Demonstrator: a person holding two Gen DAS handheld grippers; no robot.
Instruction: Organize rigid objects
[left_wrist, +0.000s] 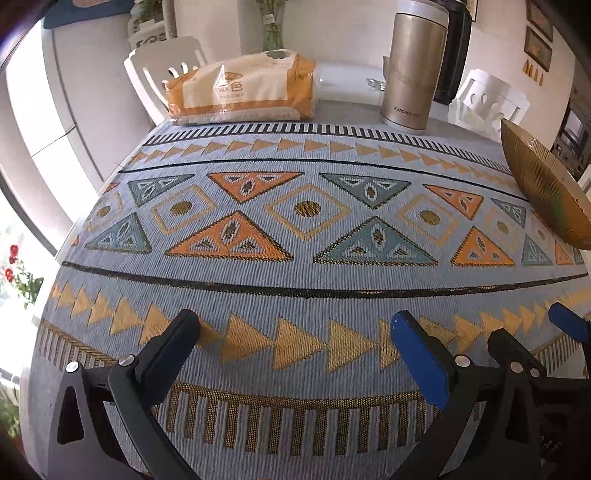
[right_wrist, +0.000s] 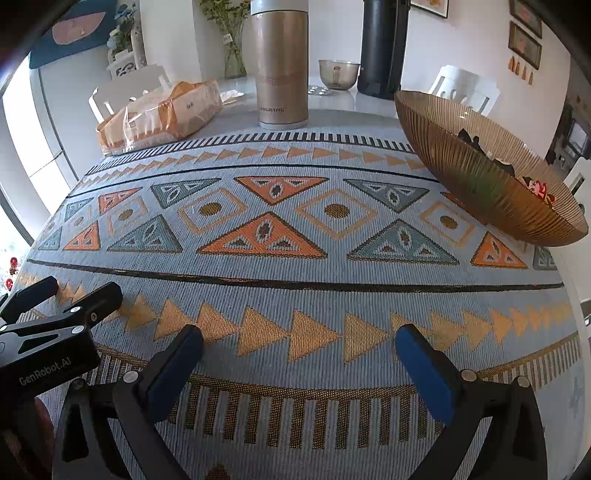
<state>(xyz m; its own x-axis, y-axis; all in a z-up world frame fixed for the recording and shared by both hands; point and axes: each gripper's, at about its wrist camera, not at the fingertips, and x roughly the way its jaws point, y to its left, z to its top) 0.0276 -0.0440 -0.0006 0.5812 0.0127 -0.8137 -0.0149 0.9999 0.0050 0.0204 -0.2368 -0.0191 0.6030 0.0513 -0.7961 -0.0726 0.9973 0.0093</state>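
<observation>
Both grippers are hanging over the patterned cloth side by side, tilted down at it. The left gripper has its jaws spread wide with nothing but cloth between them, and same deal for the right gripper: wide apart, holding nothing. They sit close together, so the right one's blue pads poke in at the left view's right edge, and the left one's black fingers show at the right view's left edge.

Stuff to sort is all well ahead of the grippers, past the cloth's far edge or on it. The flask stands upright straight ahead of the right gripper, ahead and to the right of the left one. The tissue pack lies flat ahead of the left gripper, left of the flask. The ribbed amber bowl sits on the cloth ahead-right of both, with some small dark and red bits inside, too small to make out.
</observation>
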